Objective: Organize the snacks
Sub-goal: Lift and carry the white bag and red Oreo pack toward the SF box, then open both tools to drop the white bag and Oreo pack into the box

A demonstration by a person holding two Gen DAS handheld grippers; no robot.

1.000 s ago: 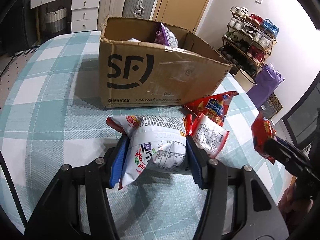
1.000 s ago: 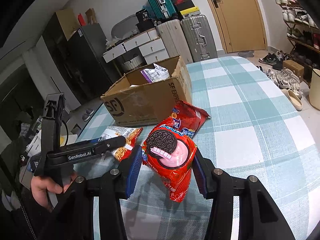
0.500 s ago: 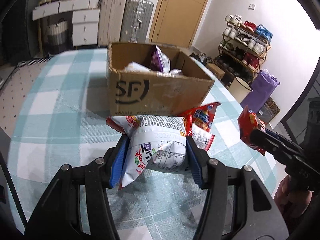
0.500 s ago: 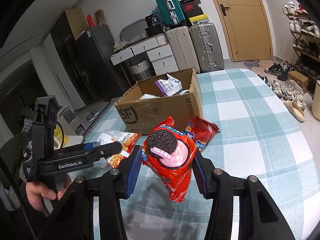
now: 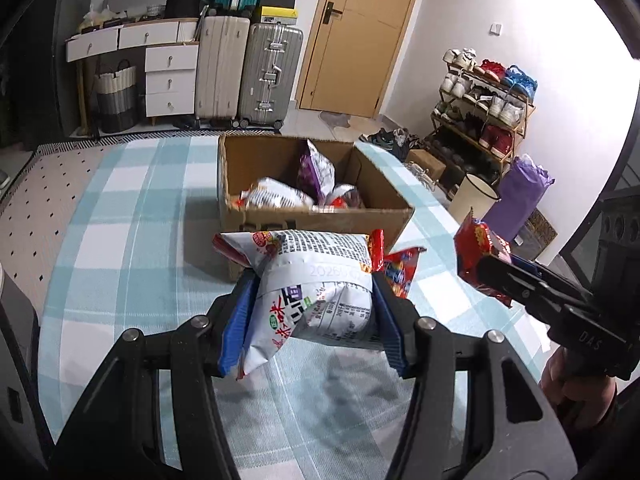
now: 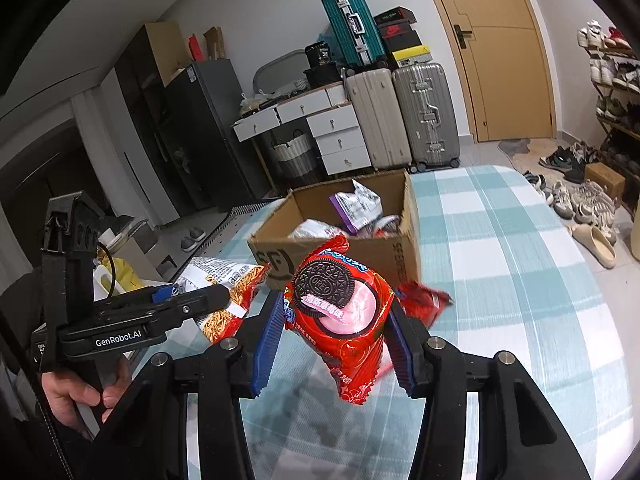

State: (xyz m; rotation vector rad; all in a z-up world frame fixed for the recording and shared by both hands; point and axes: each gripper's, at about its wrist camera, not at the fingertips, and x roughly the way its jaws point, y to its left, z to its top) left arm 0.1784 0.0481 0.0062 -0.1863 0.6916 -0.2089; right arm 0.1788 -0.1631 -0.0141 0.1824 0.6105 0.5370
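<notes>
My left gripper (image 5: 314, 312) is shut on a white noodle snack bag (image 5: 316, 280) and holds it above the table, short of the open cardboard box (image 5: 320, 218). My right gripper (image 6: 334, 328) is shut on a red Oreo pack (image 6: 340, 312), also raised, in front of the same box (image 6: 384, 256). The box holds several snack bags, one of them purple (image 5: 318, 172). A red snack pack (image 5: 400, 276) lies on the table by the box's near right corner and shows in the right wrist view (image 6: 424, 302). Each gripper shows in the other's view: the left (image 6: 192, 304), the right (image 5: 480, 272).
The table has a teal and white checked cloth (image 5: 132, 216). Suitcases (image 5: 248, 72), drawers and a door stand behind it. A shoe rack (image 5: 484, 108), a bin and a purple bag (image 5: 520, 196) are on the right. Shoes lie on the floor (image 6: 580, 200).
Both grippers have risen with their packs and moved toward the box. The inside of the box now shows from above.
</notes>
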